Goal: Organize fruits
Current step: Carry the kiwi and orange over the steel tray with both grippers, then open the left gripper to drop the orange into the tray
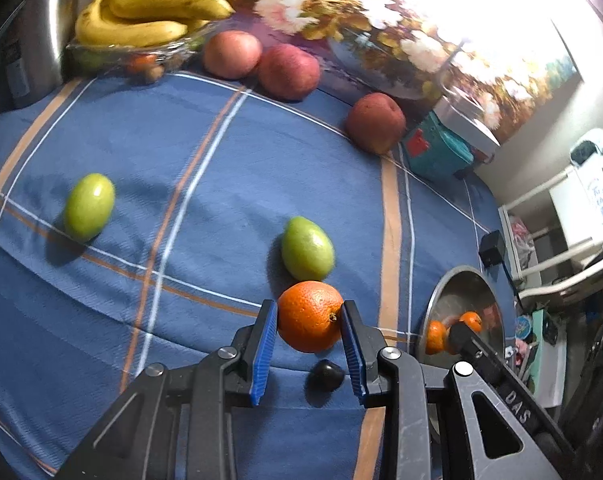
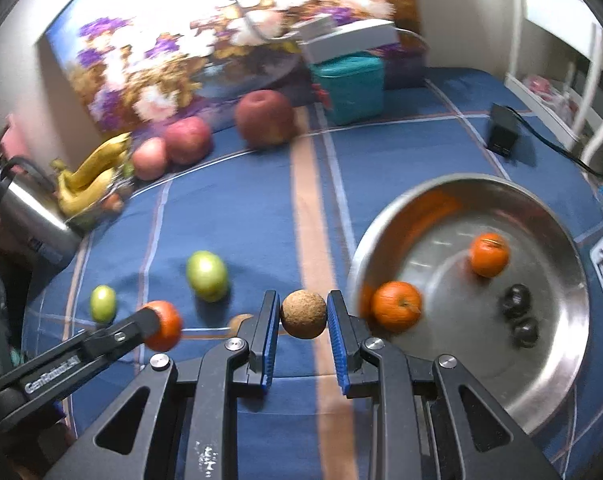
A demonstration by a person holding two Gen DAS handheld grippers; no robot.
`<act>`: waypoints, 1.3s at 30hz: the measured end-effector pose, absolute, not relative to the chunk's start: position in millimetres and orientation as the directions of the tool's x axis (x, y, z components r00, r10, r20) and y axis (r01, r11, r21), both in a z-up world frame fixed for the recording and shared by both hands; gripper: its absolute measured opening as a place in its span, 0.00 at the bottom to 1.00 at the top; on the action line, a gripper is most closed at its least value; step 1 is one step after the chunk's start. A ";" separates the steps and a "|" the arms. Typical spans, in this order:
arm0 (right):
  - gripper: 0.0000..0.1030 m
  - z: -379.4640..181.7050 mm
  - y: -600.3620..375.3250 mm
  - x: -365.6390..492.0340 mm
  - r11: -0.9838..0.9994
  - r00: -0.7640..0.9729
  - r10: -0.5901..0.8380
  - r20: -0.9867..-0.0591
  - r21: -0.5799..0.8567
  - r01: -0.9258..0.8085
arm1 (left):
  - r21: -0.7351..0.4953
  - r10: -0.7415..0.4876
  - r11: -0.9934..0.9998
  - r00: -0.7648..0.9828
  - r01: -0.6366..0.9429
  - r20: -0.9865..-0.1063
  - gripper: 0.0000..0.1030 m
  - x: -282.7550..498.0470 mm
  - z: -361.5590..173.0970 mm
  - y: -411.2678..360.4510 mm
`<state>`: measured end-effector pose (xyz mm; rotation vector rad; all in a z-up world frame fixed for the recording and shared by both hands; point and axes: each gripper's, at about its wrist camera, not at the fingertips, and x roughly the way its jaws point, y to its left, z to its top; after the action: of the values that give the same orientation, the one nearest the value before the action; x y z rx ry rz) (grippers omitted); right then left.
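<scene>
Left wrist: left claw (image 1: 309, 316) clamps orange (image 1: 310, 316) — right claw (image 2: 303, 314) grips brown fruit (image 2: 304, 314); carry level, release low over bowl (image 2: 557, 216).

There were three oranges: one (image 2: 163, 326) at the near left, and two, (image 2: 396, 306) and (image 2: 488, 255), inside the steel bowl (image 2: 557, 380) on the right. Two green fruits, (image 2: 206, 275) and (image 2: 102, 303), lay on the left. Three red apples, (image 2: 264, 118), (image 2: 188, 140) and (image 2: 149, 158), stood at the far side. One brown round fruit (image 2: 303, 314) sat near the middle. Two dark fruits, (image 2: 514, 301) and (image 2: 526, 332), lay in the bowl, and a third (image 1: 324, 376) on the cloth. One bunch of bananas (image 2: 91, 178) rested far left.
</scene>
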<state>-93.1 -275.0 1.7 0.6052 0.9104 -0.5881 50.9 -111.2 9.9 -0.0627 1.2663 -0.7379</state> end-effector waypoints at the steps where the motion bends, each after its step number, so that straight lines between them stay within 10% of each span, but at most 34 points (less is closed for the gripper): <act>1: 0.24 1.5 -278.4 -96.2 0.678 0.476 -0.214 -0.853 0.221 0.701 | -0.430 -0.534 0.766 0.101 0.477 -0.839 0.33 47.9 10.4 -114.9; 39: 0.25 32.1 -348.5 -181.0 0.470 0.357 -0.403 -0.843 0.144 0.871 | -0.292 -0.508 0.535 0.026 0.793 -0.861 0.27 -66.6 13.0 -218.4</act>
<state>-181.0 -348.5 32.1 0.6593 0.8376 -0.9029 -66.6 -218.4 13.0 0.3032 1.1630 -1.0287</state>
